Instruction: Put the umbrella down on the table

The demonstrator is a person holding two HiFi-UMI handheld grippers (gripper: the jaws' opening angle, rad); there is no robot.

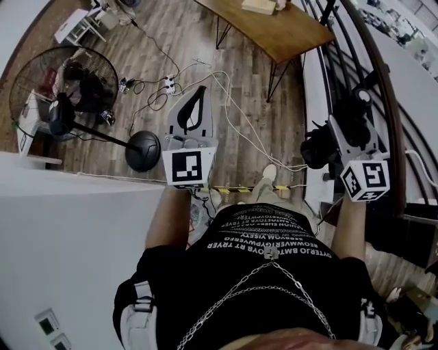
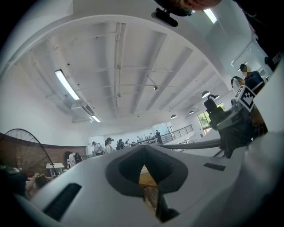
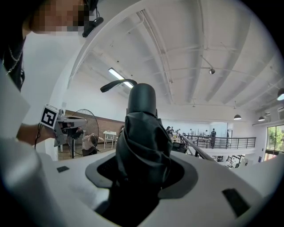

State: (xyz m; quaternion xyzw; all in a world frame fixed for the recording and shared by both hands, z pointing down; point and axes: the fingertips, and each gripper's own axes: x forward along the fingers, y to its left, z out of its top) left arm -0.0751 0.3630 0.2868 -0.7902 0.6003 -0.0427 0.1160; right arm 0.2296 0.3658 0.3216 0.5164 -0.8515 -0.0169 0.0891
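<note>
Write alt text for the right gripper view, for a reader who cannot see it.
A folded black umbrella fills the middle of the picture, clamped in the right claw between its white jaws. Its rounded end points up toward a white ceiling. In the background are a standing fan at left and a railing at right.

The person wears a black white-lettered T-shirt (image 1: 178,273) and silver chain (image 1: 272,260).

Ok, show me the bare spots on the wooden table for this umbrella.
Wooden table: bare from the pale box at the picture's top down to the near corner above the hairpin legs. The floor beside the fan is crowded with cables.
</note>
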